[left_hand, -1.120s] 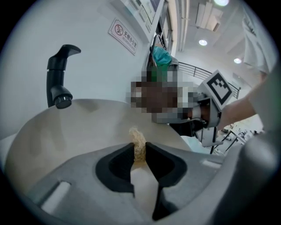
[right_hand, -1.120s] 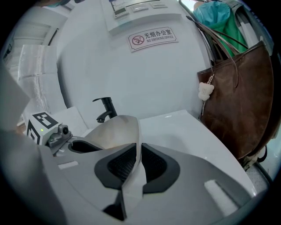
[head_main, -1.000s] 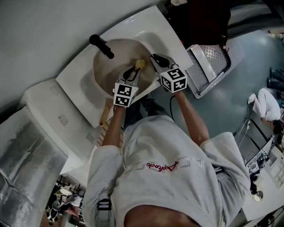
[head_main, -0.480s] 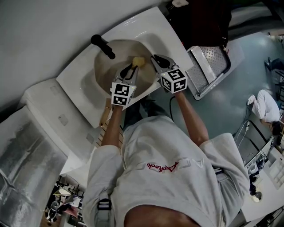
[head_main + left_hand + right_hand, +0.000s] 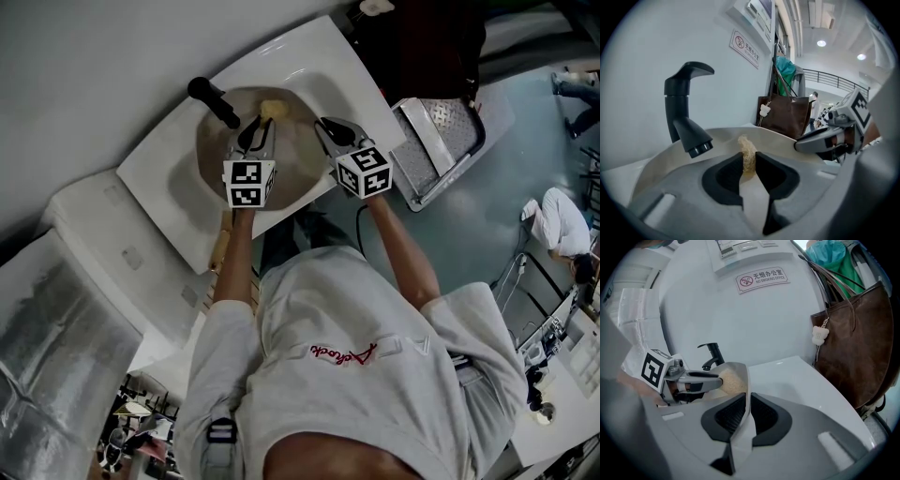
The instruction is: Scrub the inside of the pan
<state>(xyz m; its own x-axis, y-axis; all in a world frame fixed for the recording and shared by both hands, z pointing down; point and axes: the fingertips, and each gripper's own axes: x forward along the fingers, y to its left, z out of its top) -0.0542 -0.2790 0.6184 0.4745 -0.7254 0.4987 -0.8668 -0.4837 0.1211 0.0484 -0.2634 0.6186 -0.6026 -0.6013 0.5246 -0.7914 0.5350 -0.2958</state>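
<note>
The white sink (image 5: 309,66) takes up most of my head view. It is set in a pale surface, with the floor and a brown bag (image 5: 853,348) off to my right. The pan (image 5: 220,155) sits in the basin, round and cream-coloured inside, and its far edge lies under the black tap (image 5: 214,101).

My right tongs (image 5: 746,401) are closed down to a thin slit on the pan's near-right rim. The wall runs up between the two jaws, so that side is braced. My left tongs (image 5: 749,157) are nearly closed as well, pinching a small yellowish scrubbing pad (image 5: 747,152), and the pad's tip stands proud of the jaws. From the head view the pad is at the far inner wall of the pan, just beside the tap spout. I cannot tell whether it is pressed on the metal or held a touch off it.

I judge the scrub to be mid-course, with the pan steadied, the pad in hand and working the far side. I see no suds, no water and no obvious grime, so I cannot say how much of the inside is already clean. By my reckoning, the floor of the pan and the near wall under my tongs remain to be covered.
</note>
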